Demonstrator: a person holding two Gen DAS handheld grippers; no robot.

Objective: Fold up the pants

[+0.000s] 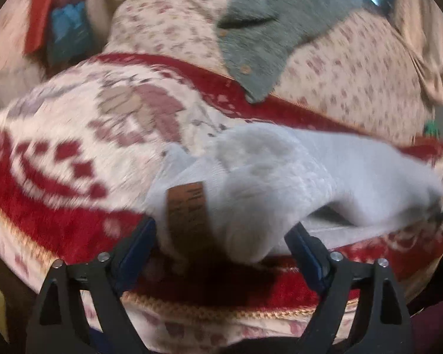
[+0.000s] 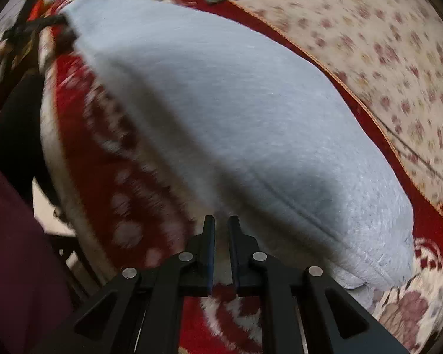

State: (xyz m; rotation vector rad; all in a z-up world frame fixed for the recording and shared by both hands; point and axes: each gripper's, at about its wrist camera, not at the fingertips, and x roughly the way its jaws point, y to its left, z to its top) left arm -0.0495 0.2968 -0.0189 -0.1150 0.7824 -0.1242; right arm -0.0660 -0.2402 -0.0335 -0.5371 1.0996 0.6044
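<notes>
Bed with layered covers

A red-and-cream blanket (image 1: 73, 147) covers the floral-sheeted bed (image 1: 354, 67); light grey pants (image 2: 221, 103) and a grey-green garment (image 1: 260, 35) lie on it.

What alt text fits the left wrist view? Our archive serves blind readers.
The open left gripper straddles the end of light grey pants, a brown label facing up. The pants lie on a red and cream floral blanket; a grey-green garment lies beyond. The image is motion-blurred.

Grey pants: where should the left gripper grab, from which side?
Grip the grey pants at the waistband end by the brown label, coming low from the near edge. That end bunches up off the red blanket, between the open left gripper fingers.
</notes>
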